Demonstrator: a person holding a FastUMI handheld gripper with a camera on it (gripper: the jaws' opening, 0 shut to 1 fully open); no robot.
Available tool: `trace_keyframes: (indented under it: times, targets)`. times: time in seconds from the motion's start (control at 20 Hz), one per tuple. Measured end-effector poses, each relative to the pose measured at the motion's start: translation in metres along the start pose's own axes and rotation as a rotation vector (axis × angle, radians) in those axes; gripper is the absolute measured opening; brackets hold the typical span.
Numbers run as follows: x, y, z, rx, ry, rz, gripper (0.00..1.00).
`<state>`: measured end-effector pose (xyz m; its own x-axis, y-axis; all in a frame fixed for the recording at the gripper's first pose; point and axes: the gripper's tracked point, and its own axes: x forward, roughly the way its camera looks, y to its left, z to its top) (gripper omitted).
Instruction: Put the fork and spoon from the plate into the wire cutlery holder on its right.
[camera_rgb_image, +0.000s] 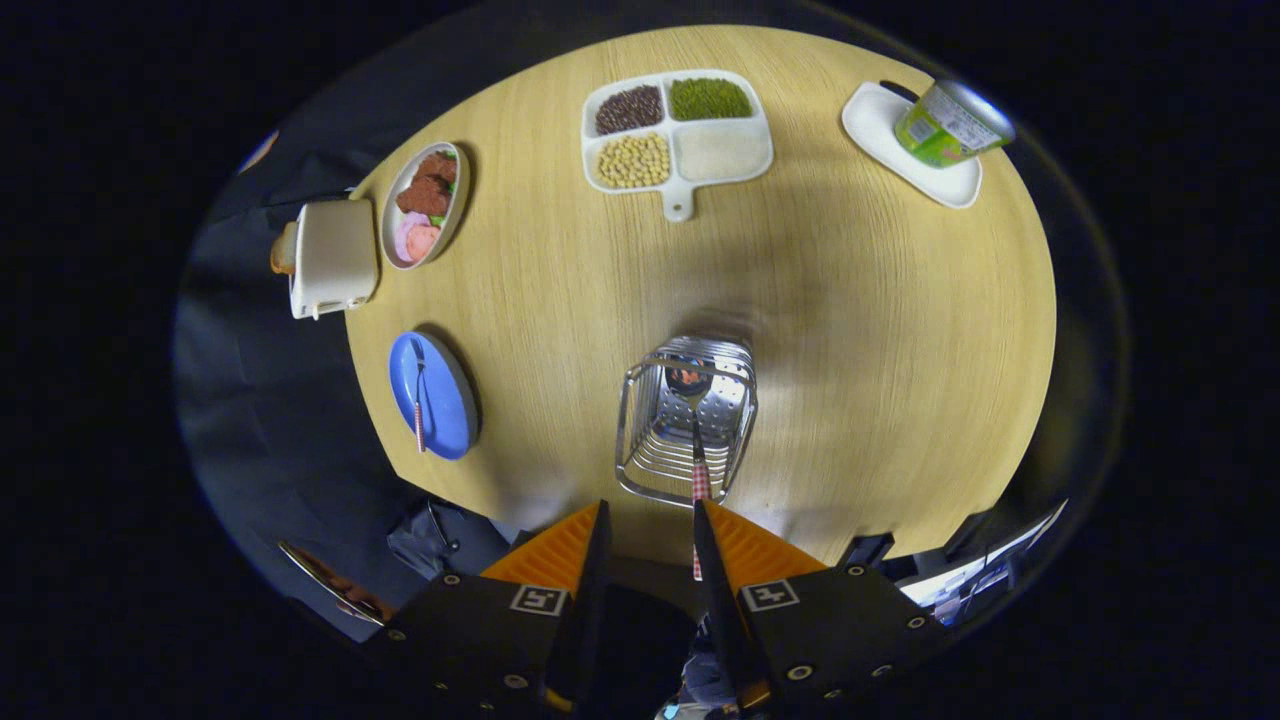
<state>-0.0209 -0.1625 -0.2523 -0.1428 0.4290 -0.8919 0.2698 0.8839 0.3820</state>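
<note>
You're above a round wooden table (860, 330) ringed by dark cloth. Your gripper (648, 520) stands parted, and a checked-handled utensil (699, 470), probably the spoon, drops past one finger into the wire holder (640, 440). Another lies on the blue plate (450, 400) to its left.

- A round, light wood-grain counter (880, 330), evenly lit from above, with a soft shadow across its middle.
- Dark cloth wall (250, 400) draped around and below the counter's edge.
- Pale, bright items near the counter's near edge, too blurred to identify.
</note>
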Motion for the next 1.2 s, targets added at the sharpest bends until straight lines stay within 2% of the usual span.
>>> trace_keyframes:
  times: [0.15, 0.2, 0.3, 0.4, 0.5, 0.8, 1.05, 1.2]
  targets:
    - [-0.012, 0.015, 0.013, -0.086, -0.174, 0.022, 0.63]
    - [-0.016, 0.020, 0.018, -0.116, -0.235, 0.026, 0.73]
    - [-0.026, 0.029, 0.025, -0.162, -0.353, 0.023, 0.85]
    - [-0.037, 0.038, 0.036, -0.201, -0.491, 0.017, 0.93]
    - [-0.055, 0.049, 0.047, -0.218, -0.646, 0.005, 0.98]
    - [-0.113, 0.113, 0.054, -0.221, -1.118, -0.014, 0.98]
    - [-0.106, 0.172, 0.026, -0.157, -1.269, -0.007, 0.98]
    - [-0.119, 0.195, 0.019, -0.158, -1.428, -0.107, 0.98]
